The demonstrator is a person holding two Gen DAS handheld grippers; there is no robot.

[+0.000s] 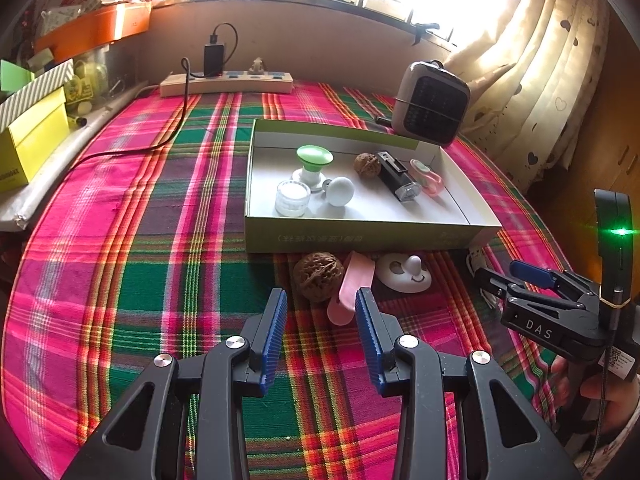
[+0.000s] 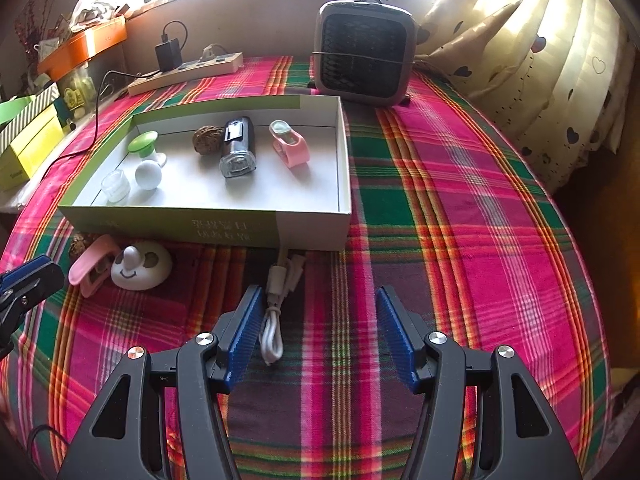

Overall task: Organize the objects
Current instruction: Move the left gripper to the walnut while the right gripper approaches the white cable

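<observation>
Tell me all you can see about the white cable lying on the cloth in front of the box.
The white cable is a short, thin cord, plastic by its look, folded into a narrow bundle. Its looped end points toward the camera; the plug ends lie against the front wall of the box. It rests flat on the plaid cloth. The right gripper is above it, jaws open; its left pad appears close beside the bundle, contact uncertain.

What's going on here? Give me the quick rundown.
A person is sorting small things into a shallow box on a plaid cloth. Both grippers are open and empty. The left gripper hovers near a walnut and a pink clip lying outside the box. The right gripper hangs over a coiled white cable. A smiley-faced white piece also waits outside.
</observation>
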